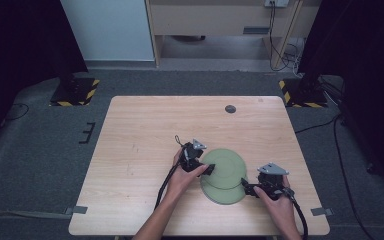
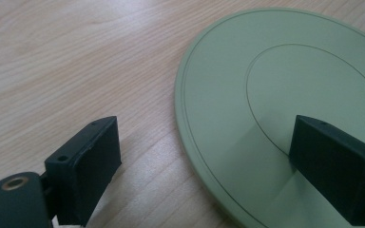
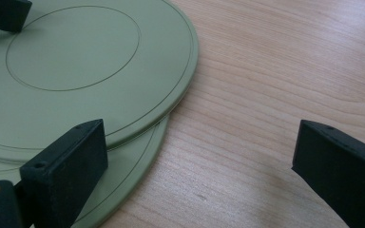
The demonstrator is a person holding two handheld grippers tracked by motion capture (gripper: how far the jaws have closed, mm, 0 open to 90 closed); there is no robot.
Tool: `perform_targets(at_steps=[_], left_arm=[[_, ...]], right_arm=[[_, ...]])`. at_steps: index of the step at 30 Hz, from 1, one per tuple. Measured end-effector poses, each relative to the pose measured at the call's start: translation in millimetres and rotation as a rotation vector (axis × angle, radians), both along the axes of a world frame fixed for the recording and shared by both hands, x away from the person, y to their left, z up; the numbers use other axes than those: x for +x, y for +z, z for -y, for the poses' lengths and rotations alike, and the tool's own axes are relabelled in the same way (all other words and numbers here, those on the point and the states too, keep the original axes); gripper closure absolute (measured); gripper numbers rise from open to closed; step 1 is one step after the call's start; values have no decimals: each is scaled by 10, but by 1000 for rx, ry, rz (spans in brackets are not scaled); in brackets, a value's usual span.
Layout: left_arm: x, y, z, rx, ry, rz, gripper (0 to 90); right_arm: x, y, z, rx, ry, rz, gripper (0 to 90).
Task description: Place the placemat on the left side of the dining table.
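Two pale green plates lie stacked and offset on the wooden table (image 1: 140, 135): the upper plate (image 1: 226, 166) sits a little farther back than the lower plate (image 1: 225, 194). My left gripper (image 1: 211, 169) is open at the upper plate's left rim. In the left gripper view one jaw hangs over the upper plate (image 2: 285, 71) and the other over bare wood, so my left gripper (image 2: 206, 137) straddles the rim. My right gripper (image 1: 245, 187) is open at the plates' right edge. In the right gripper view the right gripper (image 3: 202, 142) has one jaw above the lower plate (image 3: 133, 161) and the other above the table, beside the upper plate (image 3: 76, 47).
A small dark round disc (image 1: 230, 108) is set in the tabletop near its far edge. Grey carpet surrounds the table, with two stand bases marked in yellow and black (image 1: 75, 90) beyond the far corners. Cables trail from both grippers toward the near edge.
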State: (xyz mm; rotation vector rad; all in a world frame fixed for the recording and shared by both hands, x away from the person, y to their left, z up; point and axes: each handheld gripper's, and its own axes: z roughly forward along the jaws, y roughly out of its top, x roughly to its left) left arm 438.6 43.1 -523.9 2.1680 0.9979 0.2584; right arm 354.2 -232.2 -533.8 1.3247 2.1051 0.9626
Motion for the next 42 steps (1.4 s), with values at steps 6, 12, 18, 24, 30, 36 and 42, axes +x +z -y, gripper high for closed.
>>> perform_targets(at_steps=[6, 12, 18, 24, 30, 36, 42], left_arm=[[23, -16, -19, -28, 7, -39, 88], [15, -15, -25, -59, 3, -62, 105], [-11, -26, 26, -55, -18, -63, 92], [-23, -26, 53, -49, -31, -60, 89], [-26, -29, 50, -52, -34, -57, 92], [-35, -27, 63, -52, -39, -58, 103], [-53, -25, 98, -54, -56, -60, 113]], right_arm=[[7, -4, -8, 5, 2, 0, 46], [11, -8, -10, 8, 1, -2, 42], [11, -7, -10, 8, 1, -2, 42], [12, -8, -10, 8, 0, -1, 41], [12, -8, -14, 10, -3, -2, 41], [10, -6, -16, 9, -4, 0, 41], [9, -7, -17, 10, -5, 0, 41]])
